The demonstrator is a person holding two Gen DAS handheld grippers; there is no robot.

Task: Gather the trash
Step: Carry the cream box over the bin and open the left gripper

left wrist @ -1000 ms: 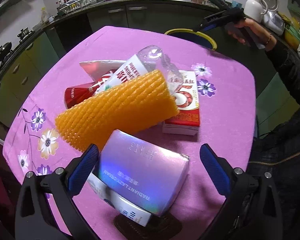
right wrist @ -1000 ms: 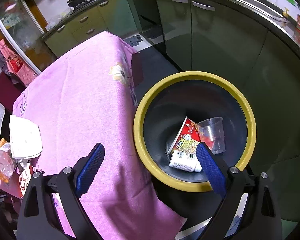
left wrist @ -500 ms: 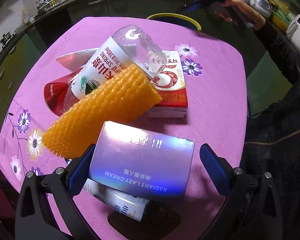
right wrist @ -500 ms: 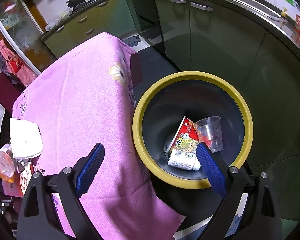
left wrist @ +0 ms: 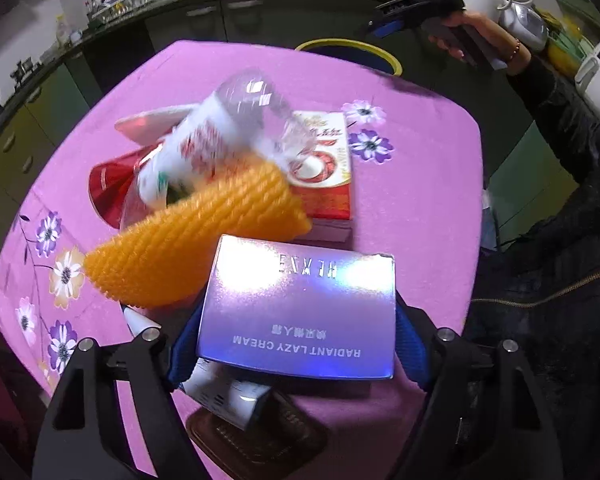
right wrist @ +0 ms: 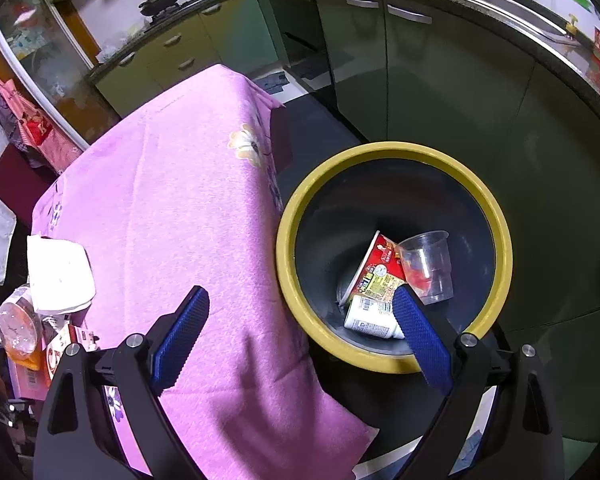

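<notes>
My left gripper (left wrist: 296, 344) is shut on a shiny purple box (left wrist: 300, 304) marked RADIANT LAZY CREAM, held between the blue pads. Behind it on the pink table lie an orange foam net (left wrist: 196, 240), a clear plastic bottle (left wrist: 228, 136), a red and white carton (left wrist: 328, 168) and a red wrapper (left wrist: 108, 184). My right gripper (right wrist: 300, 336) is open and empty, hovering above the yellow-rimmed trash bin (right wrist: 496, 236) beside the table. The bin holds a red noodle cup (right wrist: 380, 272), a clear plastic cup (right wrist: 428, 264) and a white bottle (right wrist: 368, 316).
A small white box (left wrist: 228, 396) and a dark brown tray (left wrist: 256, 440) lie under the purple box. The trash pile also shows at the left edge of the right wrist view (right wrist: 56, 276). Green cabinets (right wrist: 420, 64) surround the bin. The pink tablecloth (right wrist: 188, 208) hangs over the table edge.
My left gripper has closed its pads onto the purple box, which now sits higher and nearer the camera. The bottle shifted. The right gripper stayed over the bin.
</notes>
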